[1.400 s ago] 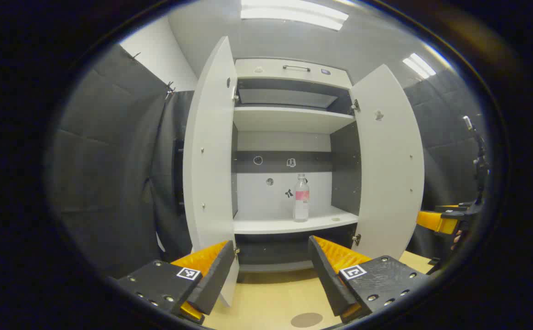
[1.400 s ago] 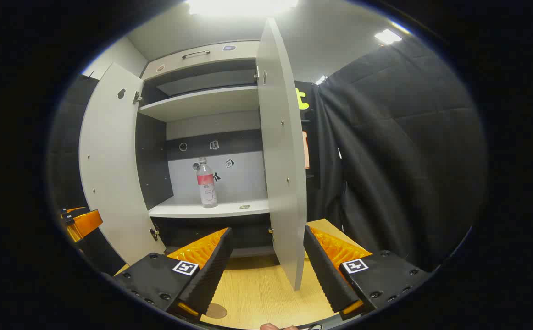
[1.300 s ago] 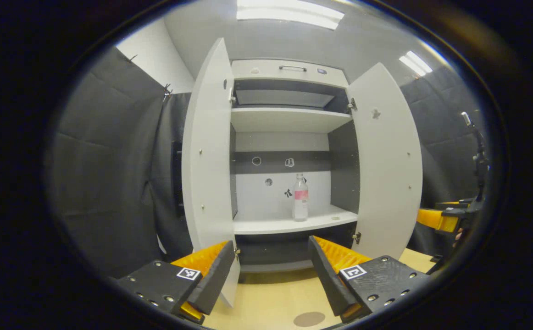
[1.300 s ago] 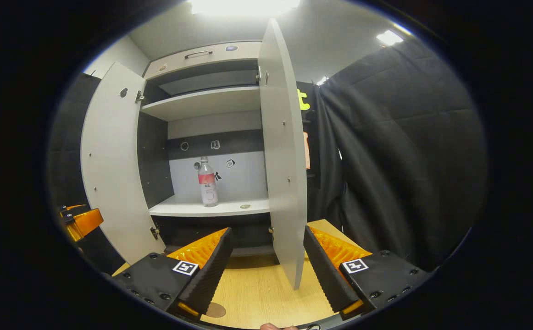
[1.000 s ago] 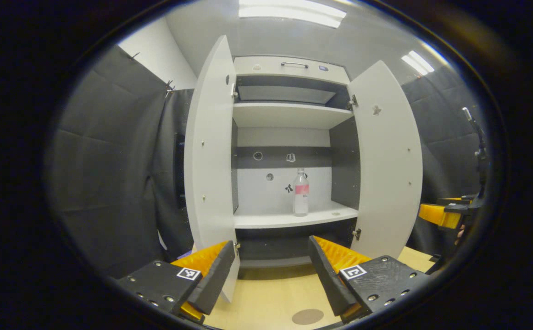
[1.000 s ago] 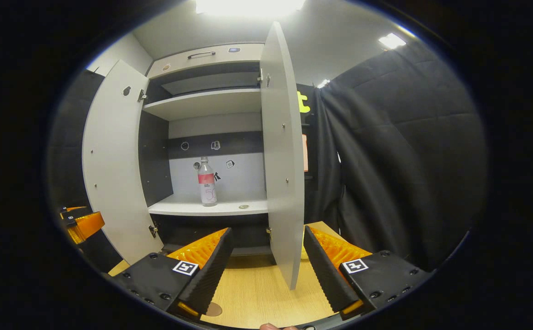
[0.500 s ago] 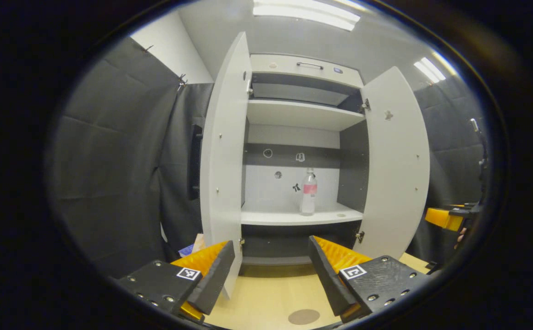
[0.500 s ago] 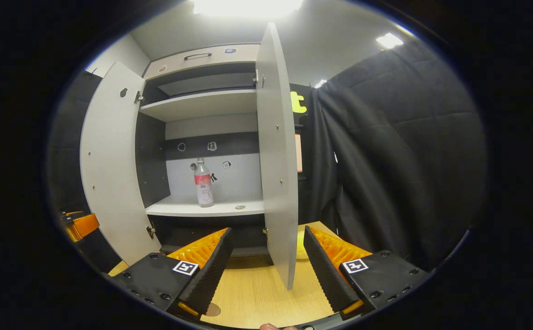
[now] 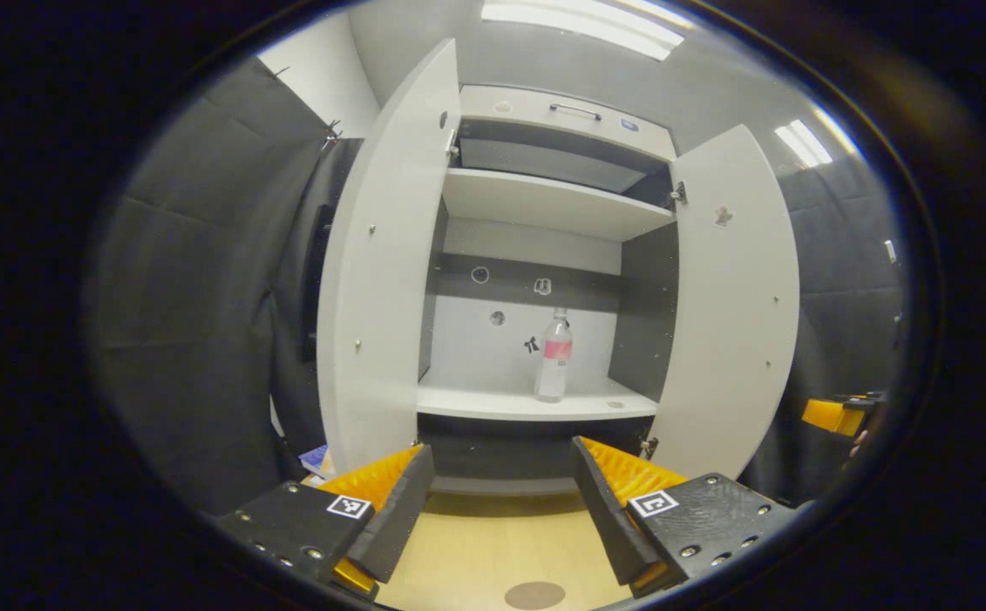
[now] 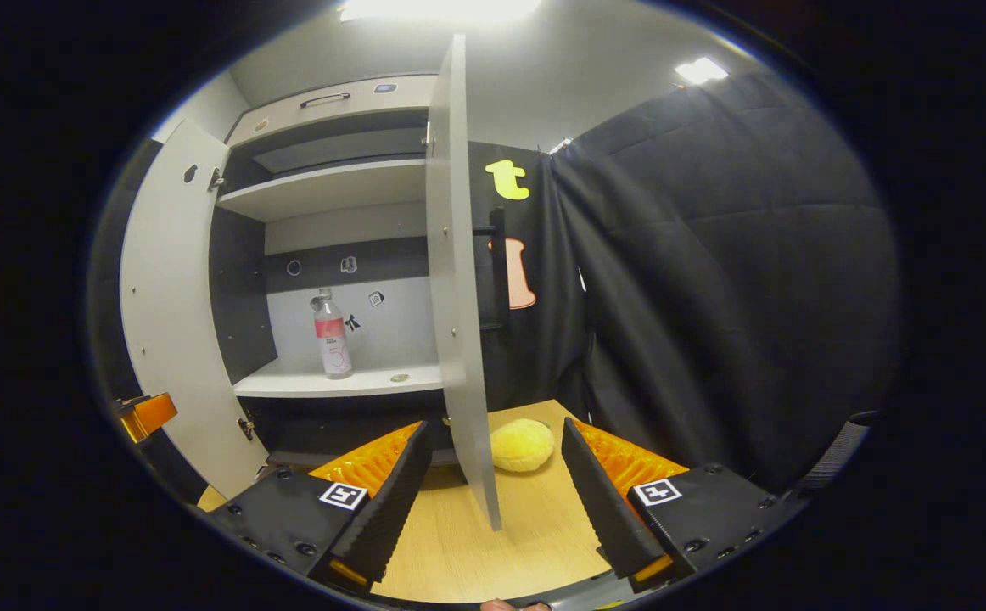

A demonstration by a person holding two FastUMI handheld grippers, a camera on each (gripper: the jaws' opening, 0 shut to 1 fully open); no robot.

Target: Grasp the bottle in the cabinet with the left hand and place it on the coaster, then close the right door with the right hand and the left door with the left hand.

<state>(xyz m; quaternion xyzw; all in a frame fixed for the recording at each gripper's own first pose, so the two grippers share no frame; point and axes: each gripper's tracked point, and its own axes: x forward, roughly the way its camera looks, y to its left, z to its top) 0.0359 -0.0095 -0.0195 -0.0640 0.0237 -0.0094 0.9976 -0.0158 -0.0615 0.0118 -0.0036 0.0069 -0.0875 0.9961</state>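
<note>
Both views have swung sideways; bottle [image 9: 553,355] stands upright, cap up.

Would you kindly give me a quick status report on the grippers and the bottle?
Left gripper open, empty. Right gripper open, empty. Bottle upright on cabinet shelf, untouched; both doors open. Nothing between left gripper and bottle.

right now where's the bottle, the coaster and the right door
bottle [image 9: 553,367], left gripper view, on its body
coaster [image 9: 535,595], left gripper view, on its flat top
right door [image 10: 457,288], right gripper view, on its inner face
</note>
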